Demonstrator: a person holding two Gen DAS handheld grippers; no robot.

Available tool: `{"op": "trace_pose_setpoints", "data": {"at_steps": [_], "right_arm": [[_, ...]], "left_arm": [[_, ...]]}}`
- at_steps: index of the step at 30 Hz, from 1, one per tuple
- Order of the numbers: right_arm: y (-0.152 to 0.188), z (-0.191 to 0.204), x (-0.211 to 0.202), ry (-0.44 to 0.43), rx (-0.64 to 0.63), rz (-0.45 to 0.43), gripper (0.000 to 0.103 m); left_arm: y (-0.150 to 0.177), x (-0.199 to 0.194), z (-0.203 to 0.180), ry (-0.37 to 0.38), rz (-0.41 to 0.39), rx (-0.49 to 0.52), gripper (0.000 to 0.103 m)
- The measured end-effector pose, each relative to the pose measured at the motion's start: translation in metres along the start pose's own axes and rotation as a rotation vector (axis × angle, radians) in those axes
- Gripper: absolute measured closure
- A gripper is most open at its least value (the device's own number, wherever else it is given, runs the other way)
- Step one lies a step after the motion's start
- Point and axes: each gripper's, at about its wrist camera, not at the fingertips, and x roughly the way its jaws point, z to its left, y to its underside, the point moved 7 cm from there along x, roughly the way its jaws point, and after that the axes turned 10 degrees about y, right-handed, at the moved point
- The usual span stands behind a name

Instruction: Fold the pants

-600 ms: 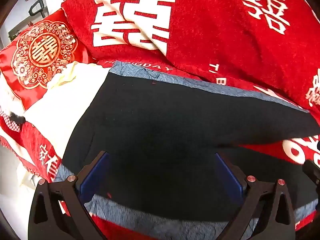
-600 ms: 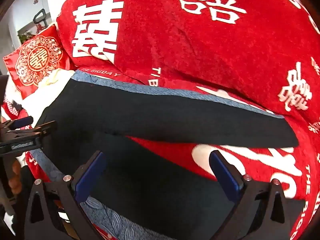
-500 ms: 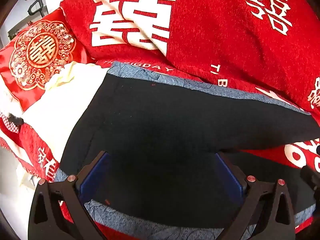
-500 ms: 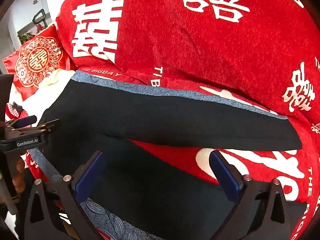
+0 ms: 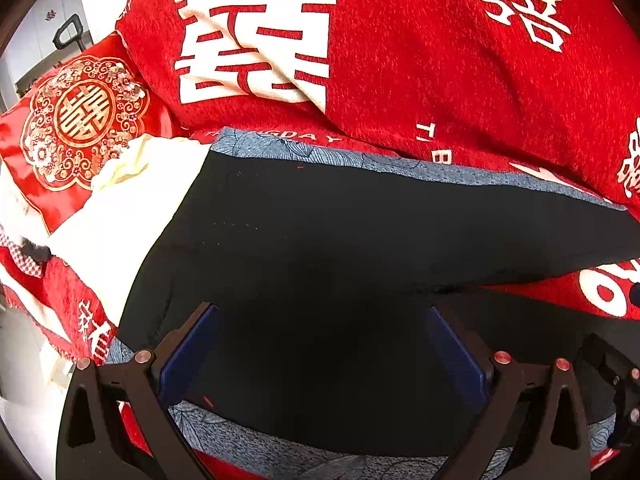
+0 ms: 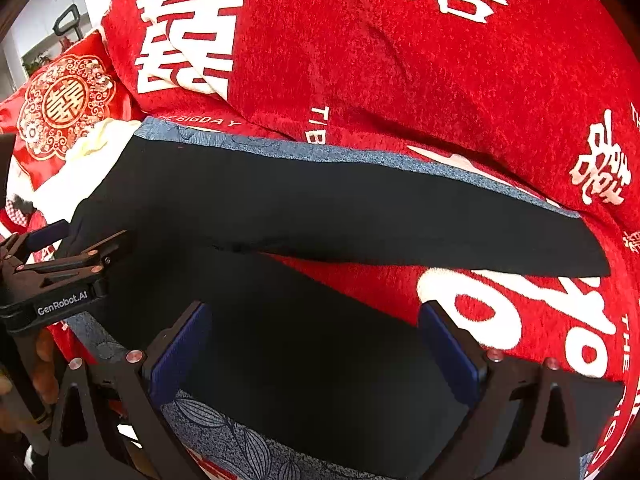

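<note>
Black pants (image 5: 360, 248) flat on red blanket (image 5: 420, 60), legs apart; L gripper (image 5: 324, 344) + R gripper (image 6: 316, 340) both wide, over pants.

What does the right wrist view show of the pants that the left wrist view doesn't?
Only the right wrist view shows the far leg's hem, the split between the two legs, and the left tool from the side. Only the left wrist view shows the waist end's edge up close. Both show the black pants on a blue patterned cloth, the red blanket, and open tools.
</note>
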Motion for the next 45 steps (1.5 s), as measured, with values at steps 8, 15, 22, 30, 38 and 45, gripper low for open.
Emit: {"op": "trace_pose_setpoints", "data": {"at_steps": [8,15,22,30,38,45], "right_arm": [[-0.021,0.01,0.011,0.001,-0.06,-0.009,0.0],[-0.042,0.017,0.037,-0.082,-0.088,0.048,0.0],[-0.082,0.021,0.082,-0.185,-0.146,0.107,0.0],[-0.136,0.046,0.148,-0.364,-0.373,0.189,0.0],[-0.152,0.064,0.204,-0.471,-0.54,0.264,0.0],[-0.144,0.079,0.234,-0.541,-0.606,0.339,0.005]], "left_arm": [[-0.005,0.018,0.012,0.017,0.021,-0.014,0.0],[-0.02,0.039,0.019,0.035,0.046,-0.004,0.0],[-0.052,0.065,0.024,0.056,0.094,0.04,0.0],[-0.064,0.106,0.04,0.045,0.14,0.04,0.0],[-0.063,0.132,0.043,0.054,0.177,0.02,0.0],[-0.072,0.136,0.045,0.055,0.172,0.023,0.0]]}}
